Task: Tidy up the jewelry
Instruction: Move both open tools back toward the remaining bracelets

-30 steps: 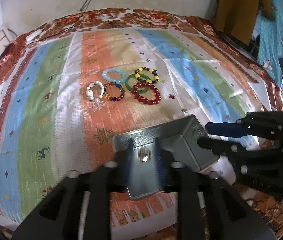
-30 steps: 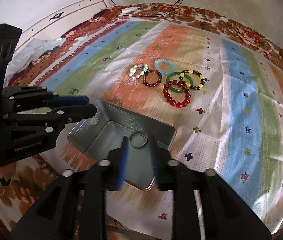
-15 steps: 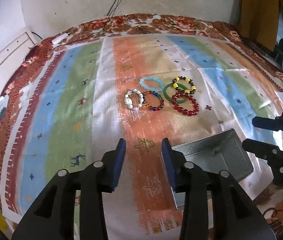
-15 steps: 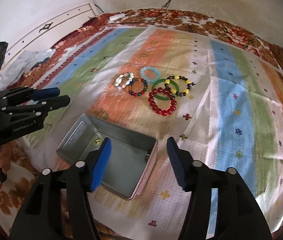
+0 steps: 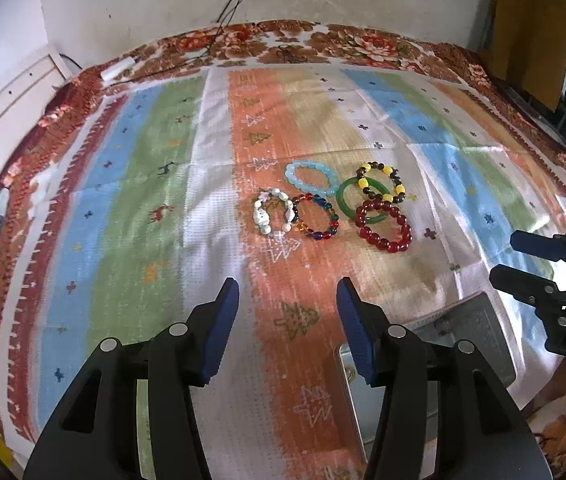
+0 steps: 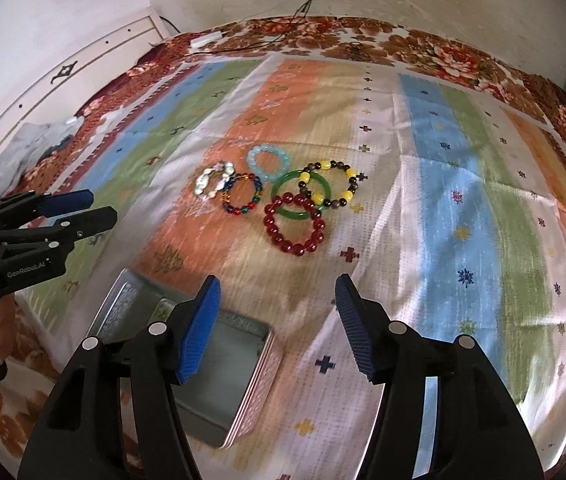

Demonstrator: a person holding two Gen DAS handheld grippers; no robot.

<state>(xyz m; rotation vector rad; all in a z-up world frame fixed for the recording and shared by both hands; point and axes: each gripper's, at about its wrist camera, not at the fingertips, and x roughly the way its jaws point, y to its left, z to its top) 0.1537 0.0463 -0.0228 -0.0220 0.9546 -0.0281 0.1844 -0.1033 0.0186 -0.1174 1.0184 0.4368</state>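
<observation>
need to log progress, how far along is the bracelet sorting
Done: the metal tin sits open on the striped cloth, apparently empty. In hand: nothing; the left gripper is opening over bare cloth and the right gripper stands open, empty. Left: all six bracelets, from the white one to the red one, lie clustered outside the tin.

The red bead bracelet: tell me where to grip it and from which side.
Take the red bead bracelet at its near arc, coming from above with one finger inside the loop. It lies flat, its far edge overlaps the green bangle, and the near beads rest on bare cloth. The right gripper is open and seems closest.
</observation>
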